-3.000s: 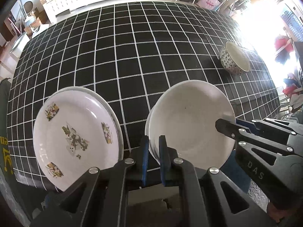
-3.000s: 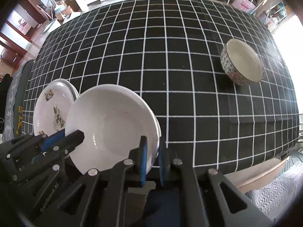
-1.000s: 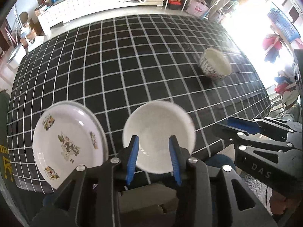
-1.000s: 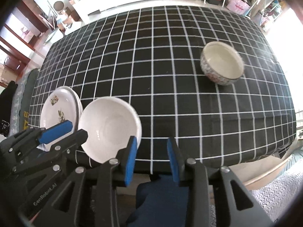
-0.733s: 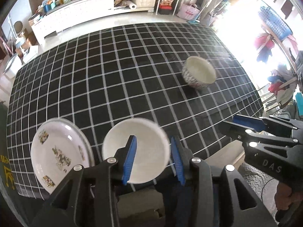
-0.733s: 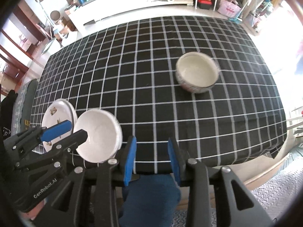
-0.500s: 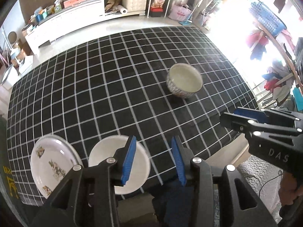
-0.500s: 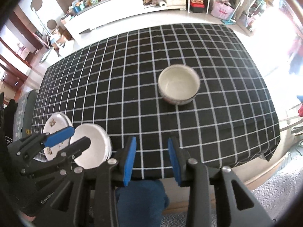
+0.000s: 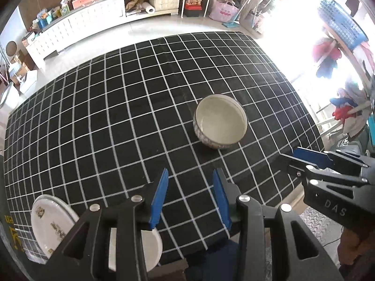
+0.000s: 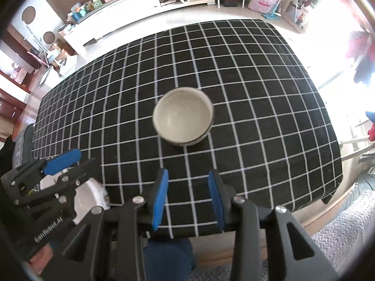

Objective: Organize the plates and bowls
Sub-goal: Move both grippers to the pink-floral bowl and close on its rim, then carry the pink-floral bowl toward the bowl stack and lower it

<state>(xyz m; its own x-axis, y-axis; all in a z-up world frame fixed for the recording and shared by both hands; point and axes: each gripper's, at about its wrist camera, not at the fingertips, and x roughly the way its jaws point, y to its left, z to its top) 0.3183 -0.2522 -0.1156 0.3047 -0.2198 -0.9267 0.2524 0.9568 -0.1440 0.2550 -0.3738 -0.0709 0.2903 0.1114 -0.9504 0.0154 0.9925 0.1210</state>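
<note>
A patterned bowl (image 9: 220,125) with a pale inside stands alone on the black grid tablecloth (image 9: 117,117), ahead of both grippers. My left gripper (image 9: 190,175) is open over the table's near edge, with nothing between its blue pads. My right gripper (image 10: 188,174) is also open and empty, and the bowl (image 10: 182,119) lies straight beyond it. At the near left corner, a decorated plate (image 9: 51,220) lies beside a plain white bowl (image 9: 152,245). The left gripper's body half hides that white bowl.
The right gripper (image 9: 295,161) juts in from the right of the left wrist view. The left gripper (image 10: 77,161) shows at the left of the right wrist view. White cabinets (image 9: 93,14) line the far wall. Hanging clothes (image 9: 328,56) are off the table's right side.
Both grippers let go of the white bowl's rim, opened and drew back and to the right. The white bowl stays by the plate, and the patterned bowl now sits mid-view.
</note>
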